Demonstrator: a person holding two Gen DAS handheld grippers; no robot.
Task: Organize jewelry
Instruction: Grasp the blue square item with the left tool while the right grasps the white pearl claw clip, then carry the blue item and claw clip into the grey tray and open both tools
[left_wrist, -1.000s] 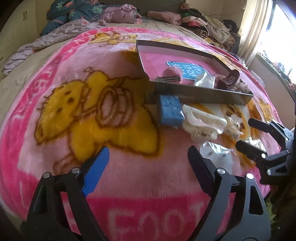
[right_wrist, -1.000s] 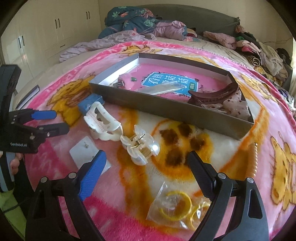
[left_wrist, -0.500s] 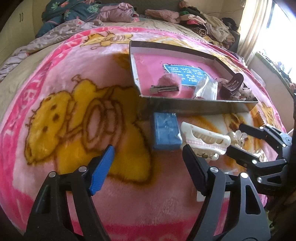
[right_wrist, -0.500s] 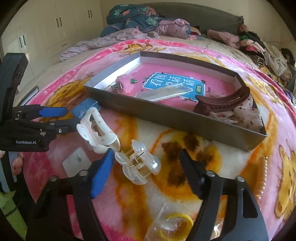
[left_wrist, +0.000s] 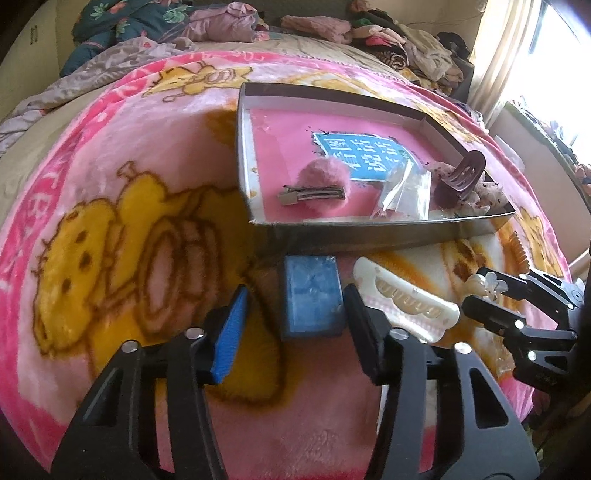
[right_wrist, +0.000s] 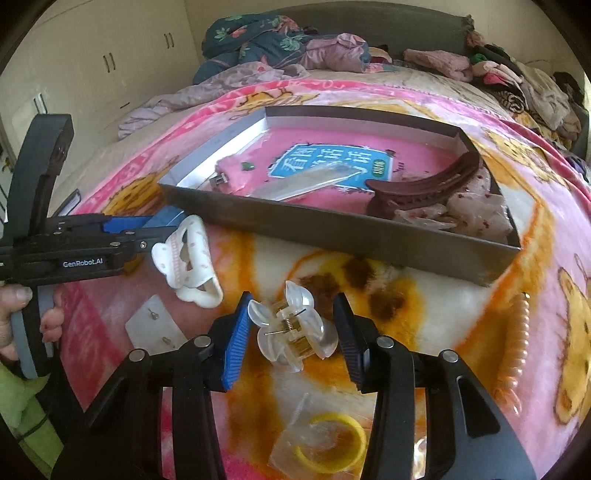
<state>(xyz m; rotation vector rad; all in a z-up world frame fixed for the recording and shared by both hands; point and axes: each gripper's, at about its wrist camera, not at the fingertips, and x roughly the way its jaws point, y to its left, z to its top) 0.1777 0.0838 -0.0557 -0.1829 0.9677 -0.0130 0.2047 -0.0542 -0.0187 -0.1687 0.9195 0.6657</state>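
A grey tray (left_wrist: 369, 232) (right_wrist: 332, 229) with a pink floor lies on the pink blanket. It holds a pink pompom clip (left_wrist: 317, 184), a clear bag (left_wrist: 406, 192) and a brown claw clip (right_wrist: 424, 188). My left gripper (left_wrist: 295, 321) is open, its fingers on either side of a blue box (left_wrist: 312, 299) just in front of the tray. My right gripper (right_wrist: 291, 332) is open around a clear claw clip (right_wrist: 291, 332) on the blanket. A white claw clip (right_wrist: 188, 258) (left_wrist: 406, 299) lies between the two grippers.
A pearl hair clip (right_wrist: 517, 339) lies at the right. A bag with yellow rings (right_wrist: 325, 443) sits under my right gripper. A white earring card (right_wrist: 155, 328) lies at the left. Clothes are piled at the back of the bed (right_wrist: 277, 44).
Both grippers moved forward and down. The left one now straddles the blue box. The right one now straddles the clear claw clip.
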